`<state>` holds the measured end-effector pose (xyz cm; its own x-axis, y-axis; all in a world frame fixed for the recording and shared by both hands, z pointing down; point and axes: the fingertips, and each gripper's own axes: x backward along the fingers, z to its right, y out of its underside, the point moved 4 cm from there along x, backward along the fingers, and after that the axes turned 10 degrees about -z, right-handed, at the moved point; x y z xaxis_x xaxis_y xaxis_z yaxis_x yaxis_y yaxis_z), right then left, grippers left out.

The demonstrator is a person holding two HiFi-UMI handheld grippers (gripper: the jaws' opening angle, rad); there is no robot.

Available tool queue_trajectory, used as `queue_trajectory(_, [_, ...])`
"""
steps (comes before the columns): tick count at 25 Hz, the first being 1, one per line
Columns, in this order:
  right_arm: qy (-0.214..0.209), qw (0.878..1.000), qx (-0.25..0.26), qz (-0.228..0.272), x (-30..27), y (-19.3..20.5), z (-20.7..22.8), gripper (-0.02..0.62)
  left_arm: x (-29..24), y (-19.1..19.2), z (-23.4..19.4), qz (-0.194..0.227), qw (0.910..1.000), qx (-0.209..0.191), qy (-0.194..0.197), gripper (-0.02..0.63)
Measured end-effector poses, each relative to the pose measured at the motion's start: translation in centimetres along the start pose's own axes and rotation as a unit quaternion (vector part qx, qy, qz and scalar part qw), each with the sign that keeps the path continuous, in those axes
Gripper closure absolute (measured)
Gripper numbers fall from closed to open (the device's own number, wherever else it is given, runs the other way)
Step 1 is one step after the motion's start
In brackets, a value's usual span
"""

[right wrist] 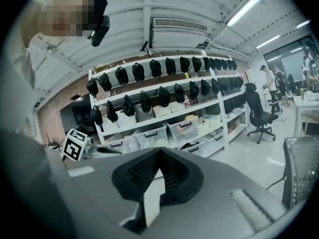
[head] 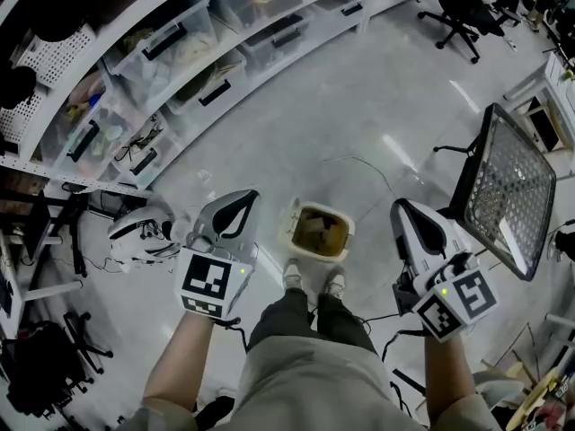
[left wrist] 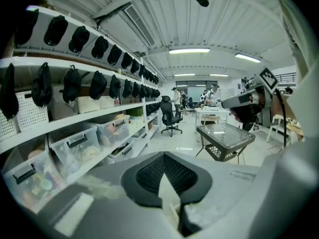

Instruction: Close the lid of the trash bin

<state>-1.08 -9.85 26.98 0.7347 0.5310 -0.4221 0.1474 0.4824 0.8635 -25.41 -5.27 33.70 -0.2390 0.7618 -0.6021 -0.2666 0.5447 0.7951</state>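
A small cream trash bin [head: 317,233] stands on the floor just ahead of the person's shoes, its top open on brownish contents. Its lid [head: 292,217] seems tipped up along the bin's left edge. My left gripper [head: 232,212] is held above the floor to the left of the bin, apart from it, jaws shut on nothing. My right gripper [head: 415,226] hovers to the bin's right, also shut and empty. The bin is hidden in both gripper views. The left gripper [left wrist: 163,156] faces down the room; the right gripper [right wrist: 158,151] faces the shelves.
White shelves [head: 207,57] with clear storage boxes run along the left and back. A tilted wire-mesh table [head: 508,187] stands at the right, and an office chair [head: 463,9] at the far right. A white helmet-like object [head: 142,229] and cables lie on the floor at left.
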Motion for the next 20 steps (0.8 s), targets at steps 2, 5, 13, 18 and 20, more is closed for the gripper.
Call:
queue_trajectory(2, [-0.008,1.000,-0.001,-0.007,-1.2,1.2,0.5,0.592,-1.7,1.9,-0.2,-0.018,0.9996,0.019,0.003,0.604])
queue_trajectory(5, [-0.018,1.000,-0.005,-0.018,-2.5,3.6,1.6,0.592,-4.4,5.1,0.2,-0.044,0.9980,0.044,0.010,0.604])
queue_trajectory(13, [-0.023,0.999,-0.023,-0.043,-6.2,10.3,4.2,0.592,-12.0,14.7,1.9,-0.115,0.9883,0.093,0.036,0.604])
queue_trajectory(18, [-0.011,0.997,-0.038,-0.059,-7.7,14.2,6.6,0.592,-17.1,21.5,2.3,-0.174,0.9737,0.136,0.056,0.604])
queue_trajectory(20, [-0.004,0.997,-0.048,-0.066,-8.1,16.2,7.8,0.592,-18.9,23.7,2.3,-0.191,0.9673,0.157,0.057,0.604])
